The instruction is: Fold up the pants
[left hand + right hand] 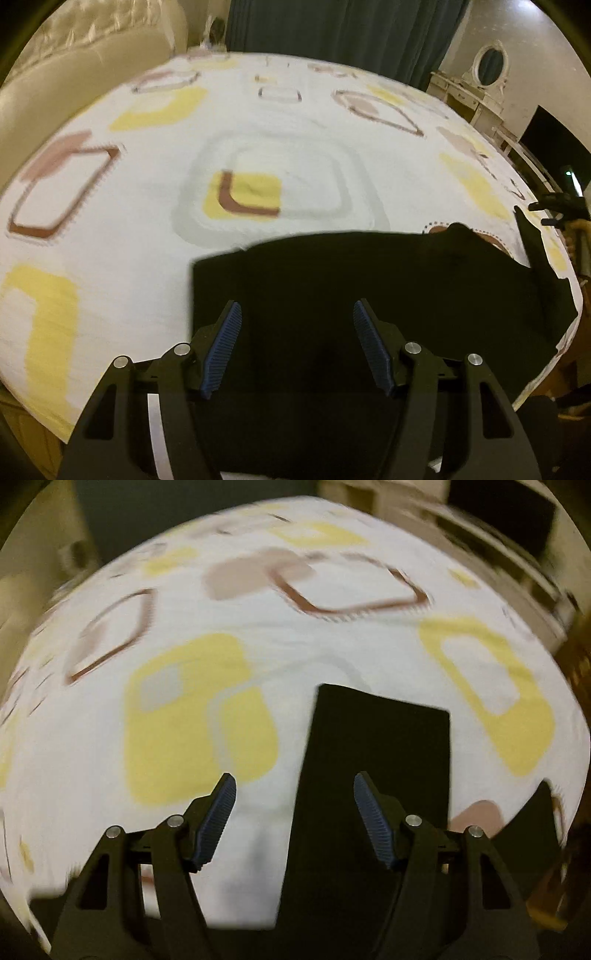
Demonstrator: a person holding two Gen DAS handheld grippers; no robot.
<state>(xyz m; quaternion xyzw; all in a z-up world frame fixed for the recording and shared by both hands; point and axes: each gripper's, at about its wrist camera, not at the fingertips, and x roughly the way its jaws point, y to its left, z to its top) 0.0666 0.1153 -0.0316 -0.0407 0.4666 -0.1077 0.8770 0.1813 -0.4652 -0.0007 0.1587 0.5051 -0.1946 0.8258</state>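
Note:
Black pants (369, 280) lie flat on a bed sheet with yellow and brown squares (147, 192). In the left wrist view my left gripper (297, 314) is open and empty, held just above the near part of the pants. In the right wrist view one black pant leg (376, 746) stretches away from me over the sheet (184, 720). My right gripper (294, 786) is open and empty above the leg's left edge. A second black piece of the pants (532, 827) shows at the lower right.
A cream padded headboard (74, 74) stands at the far left of the bed. Dark curtains (332, 26) hang behind. A white dressing table with an oval mirror (487, 70) stands at the right. The bed's edge runs along the right side.

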